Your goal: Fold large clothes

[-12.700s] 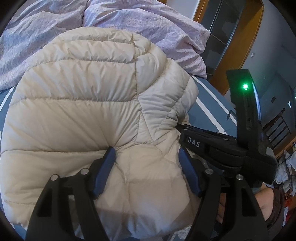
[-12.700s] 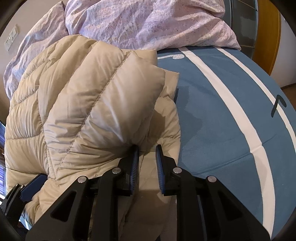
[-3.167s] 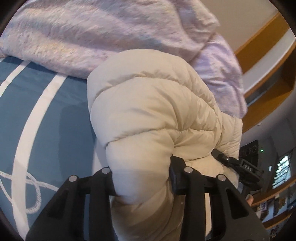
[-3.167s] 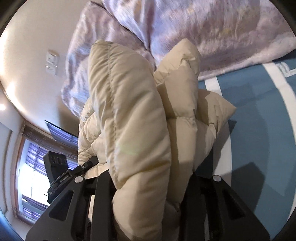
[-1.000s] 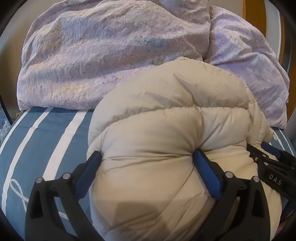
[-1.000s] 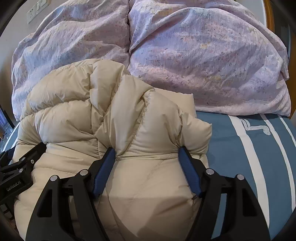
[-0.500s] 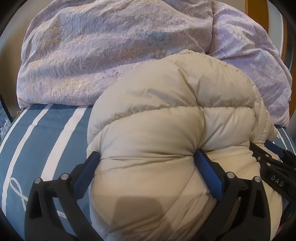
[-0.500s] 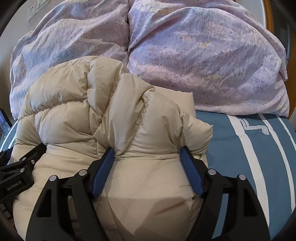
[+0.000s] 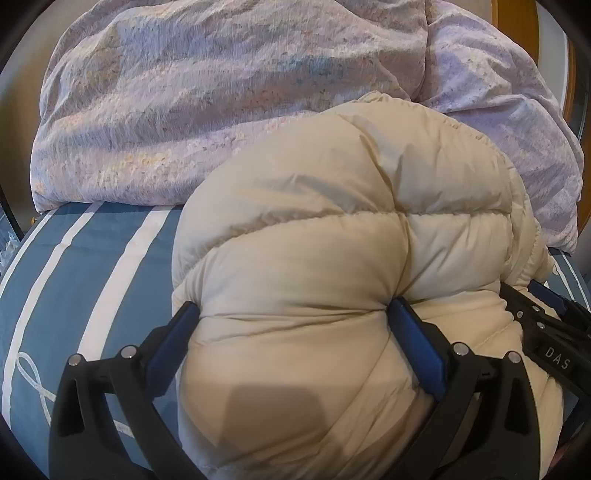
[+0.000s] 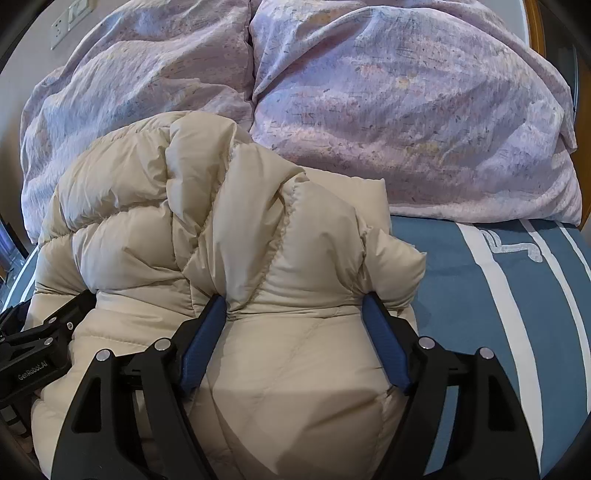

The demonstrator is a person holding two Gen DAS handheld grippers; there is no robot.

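A cream puffer jacket (image 9: 332, 221) lies bundled into a thick folded roll on the blue striped bed sheet (image 9: 92, 277), close against the lilac duvet. My left gripper (image 9: 294, 308) grips the roll's left end, its blue pads dug into the padding. My right gripper (image 10: 295, 301) straddles the jacket (image 10: 166, 221) at its right end. Its jaws are opening, the padding still bulges between them, and the pads still dent it. Each gripper's black body shows at the edge of the other's view.
A crumpled lilac duvet (image 10: 406, 110) fills the far side of the bed behind the jacket. Blue sheet with white stripes (image 10: 480, 295) lies open to the right of the jacket, and more lies to its left. A wall socket (image 10: 70, 18) is at top left.
The right jaws have spread slightly wider around the jacket's end. The jacket and both hands otherwise stay where they were.
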